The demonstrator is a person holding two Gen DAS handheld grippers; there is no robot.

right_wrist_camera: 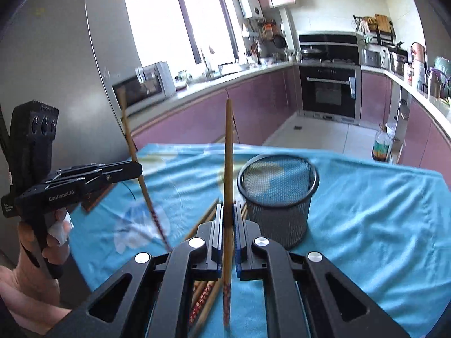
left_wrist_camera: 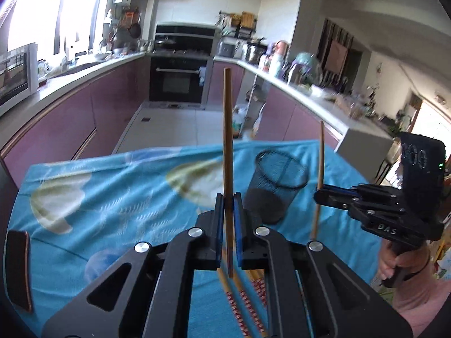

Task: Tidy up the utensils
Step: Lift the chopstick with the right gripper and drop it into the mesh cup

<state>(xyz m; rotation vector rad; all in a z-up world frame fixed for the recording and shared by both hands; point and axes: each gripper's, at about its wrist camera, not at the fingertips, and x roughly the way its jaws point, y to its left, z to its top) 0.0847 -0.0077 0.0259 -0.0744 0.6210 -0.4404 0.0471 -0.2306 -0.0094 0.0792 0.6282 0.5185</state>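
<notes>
- Left gripper pinches one upright chopstick; right gripper pinches another.
- Mesh cup stands near, on blue cloth.
- Chopsticks look light, stiff, slippery; a mid-shaft grip seems best.

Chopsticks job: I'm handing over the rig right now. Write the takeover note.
Left gripper: shut on one chopstick, held upright above the cloth.
Right gripper: shut on another chopstick, also upright, beside the cup.
Mesh cup stands upright on the cloth and looks empty.
More chopsticks lie loose on the cloth below the grippers.
Done: two chopsticks picked up, none in the cup.
Left: drop both into the cup, then collect the loose ones.
</notes>
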